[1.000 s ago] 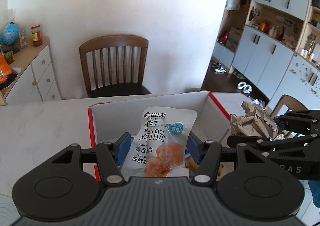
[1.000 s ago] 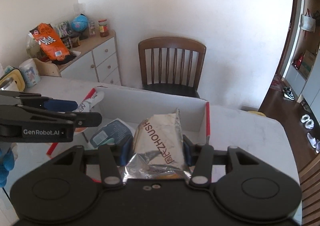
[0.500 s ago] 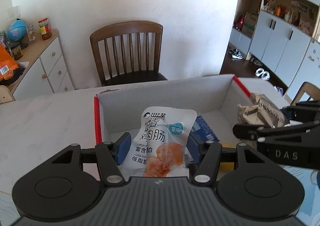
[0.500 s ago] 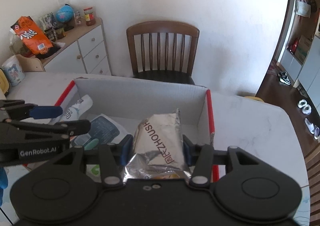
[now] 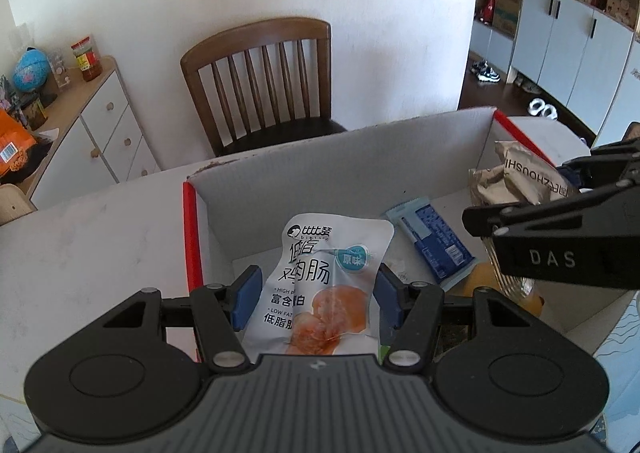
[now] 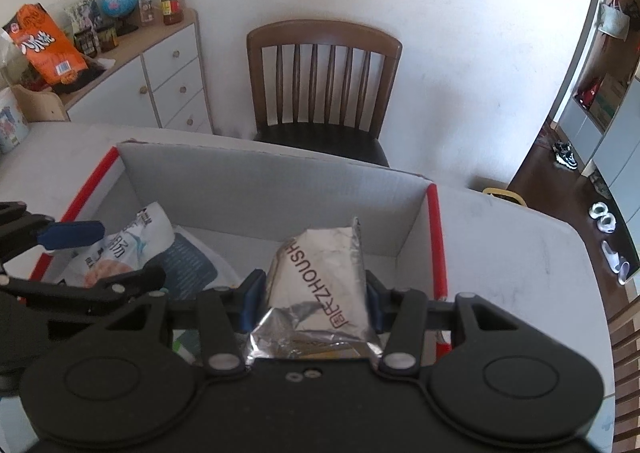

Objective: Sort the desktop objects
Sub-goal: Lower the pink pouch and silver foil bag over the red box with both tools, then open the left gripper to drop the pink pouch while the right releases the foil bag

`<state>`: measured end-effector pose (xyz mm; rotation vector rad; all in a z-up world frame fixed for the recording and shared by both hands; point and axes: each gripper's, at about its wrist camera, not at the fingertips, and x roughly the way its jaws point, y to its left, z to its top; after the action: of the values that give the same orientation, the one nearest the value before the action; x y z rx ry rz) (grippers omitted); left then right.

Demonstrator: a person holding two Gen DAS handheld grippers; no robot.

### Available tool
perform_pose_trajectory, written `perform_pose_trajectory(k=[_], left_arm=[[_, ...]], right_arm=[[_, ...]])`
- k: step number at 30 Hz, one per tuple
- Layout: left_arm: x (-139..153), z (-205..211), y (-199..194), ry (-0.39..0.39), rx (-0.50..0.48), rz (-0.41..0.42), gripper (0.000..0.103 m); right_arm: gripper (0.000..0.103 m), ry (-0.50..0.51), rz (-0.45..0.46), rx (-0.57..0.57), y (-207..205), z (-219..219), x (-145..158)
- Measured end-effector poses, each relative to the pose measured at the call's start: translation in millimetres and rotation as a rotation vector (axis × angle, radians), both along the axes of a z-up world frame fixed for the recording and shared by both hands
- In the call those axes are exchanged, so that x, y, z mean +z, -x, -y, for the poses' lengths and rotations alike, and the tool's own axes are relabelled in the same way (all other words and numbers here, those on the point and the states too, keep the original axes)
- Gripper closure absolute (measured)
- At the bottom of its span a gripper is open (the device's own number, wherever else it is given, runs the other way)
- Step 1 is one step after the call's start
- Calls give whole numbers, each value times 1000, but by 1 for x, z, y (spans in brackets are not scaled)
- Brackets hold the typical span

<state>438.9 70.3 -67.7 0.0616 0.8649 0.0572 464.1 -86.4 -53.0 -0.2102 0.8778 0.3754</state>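
Left side first: the left gripper (image 5: 316, 301) is pinching a white snack pouch (image 5: 324, 285) by its lower sides, blue pads pressed in on both edges, and it hangs tilted down over the near left part of the cardboard box (image 5: 360, 157). Holding it by the bottom leaves the top free to drop in first, which looks like the point, since the box seems to be where everything gets sorted.

Inside the box, a blue wrapped bar (image 5: 432, 241) lies flat on the floor just right of the pouch, with something orange (image 5: 486, 277) beside it, half hidden, and I can't tell what it is.

Now the right: the right gripper (image 6: 312, 301) is clamped on a crinkled silver foil packet (image 6: 324, 285), gripped low the same way, poised over the near right part of the box, by its red-edged right wall. Both packs sit side by side above the opening, well apart, so neither hand blocks the other's drop.

The left camera gives you the blue bar and that orange thing clearly, and the foil packet side-on. The right camera hides the orange item, but shows the red right edge, the bare table (image 6: 500, 253) beyond it, and the left gripper's blue pad (image 6: 74, 233) lying against the pouch.
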Motion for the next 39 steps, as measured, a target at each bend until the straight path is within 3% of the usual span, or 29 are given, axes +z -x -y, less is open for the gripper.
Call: perform_pose_trajectory(k=[14,21,39], left_arm=[[-20,3,-15,-32,-27,-94,44],[-26,2,-26,-40,-41,-143,43],[-31,7,-26,-12,-39,-156,41]], right_arm=[[54,-5,-88,-9,-24,-1,-15],[53,44,-130,9,-32,-8,-27],[50,34,-167,16,-31,-7,-34]])
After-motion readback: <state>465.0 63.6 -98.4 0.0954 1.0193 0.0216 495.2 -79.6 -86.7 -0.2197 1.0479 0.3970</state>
